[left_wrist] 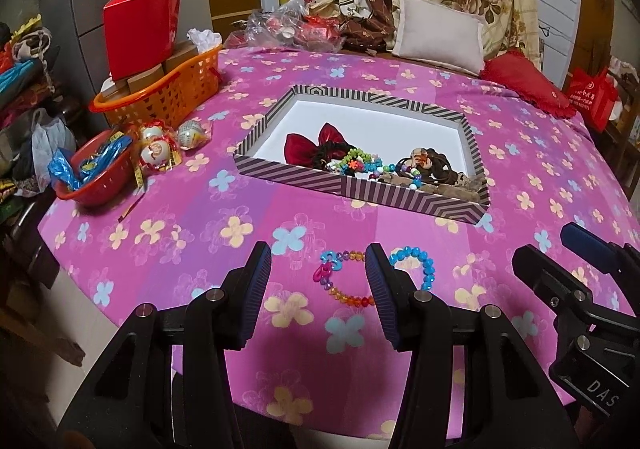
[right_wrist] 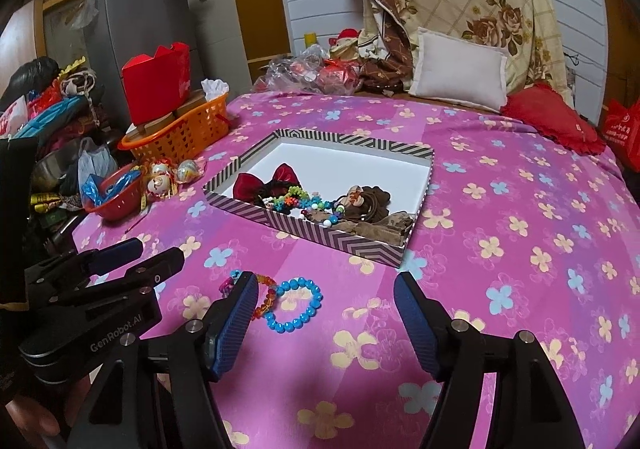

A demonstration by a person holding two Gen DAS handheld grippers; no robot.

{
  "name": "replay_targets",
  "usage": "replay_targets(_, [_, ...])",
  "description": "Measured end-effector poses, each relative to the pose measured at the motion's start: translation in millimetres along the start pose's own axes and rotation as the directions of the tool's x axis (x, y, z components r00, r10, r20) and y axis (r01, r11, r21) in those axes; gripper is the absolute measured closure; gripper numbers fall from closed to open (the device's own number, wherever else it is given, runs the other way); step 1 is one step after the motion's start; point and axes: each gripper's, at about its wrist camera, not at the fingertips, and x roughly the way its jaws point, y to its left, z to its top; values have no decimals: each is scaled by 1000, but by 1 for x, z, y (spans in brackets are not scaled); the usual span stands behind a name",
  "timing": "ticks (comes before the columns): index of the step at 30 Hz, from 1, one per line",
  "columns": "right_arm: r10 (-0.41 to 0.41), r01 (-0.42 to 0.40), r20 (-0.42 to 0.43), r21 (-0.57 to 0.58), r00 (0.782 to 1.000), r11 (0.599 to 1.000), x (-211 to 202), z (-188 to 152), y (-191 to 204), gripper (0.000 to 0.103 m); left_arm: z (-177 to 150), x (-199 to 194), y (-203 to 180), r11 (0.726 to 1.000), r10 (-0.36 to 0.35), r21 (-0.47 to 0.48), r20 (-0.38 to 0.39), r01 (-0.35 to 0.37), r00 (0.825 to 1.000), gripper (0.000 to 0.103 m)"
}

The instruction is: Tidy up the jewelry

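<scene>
Hand-held gripper (right_wrist: 324, 293) near blue bead bracelet (right_wrist: 298, 305)

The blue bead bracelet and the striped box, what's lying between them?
Only bare flowered cloth between the blue bead bracelet and striped box, clearest in the right wrist view.

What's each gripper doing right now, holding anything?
Left gripper: open, empty, above the bracelets.
Right gripper: open, holding nothing.

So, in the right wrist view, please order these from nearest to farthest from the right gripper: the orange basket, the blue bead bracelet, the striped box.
From the right gripper:
1. Blue bead bracelet, just ahead on the cloth, slightly left.
2. Striped box, farther ahead, centre.
3. Orange basket, far left, beyond the box.
</scene>
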Motion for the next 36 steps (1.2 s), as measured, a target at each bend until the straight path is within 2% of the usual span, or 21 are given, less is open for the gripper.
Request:
replay_targets(27, [-12, 12, -47, -3, 999, 1000, 10, -9, 1, 35, -12, 12, 11, 999, 0, -43, -59, -3, 998, 54])
replay_targets(36, [0, -1, -86, -3, 996, 1000, 25, -16, -5, 35, -16, 32, 38, 994, -10, -110, -133, -5, 991, 54])
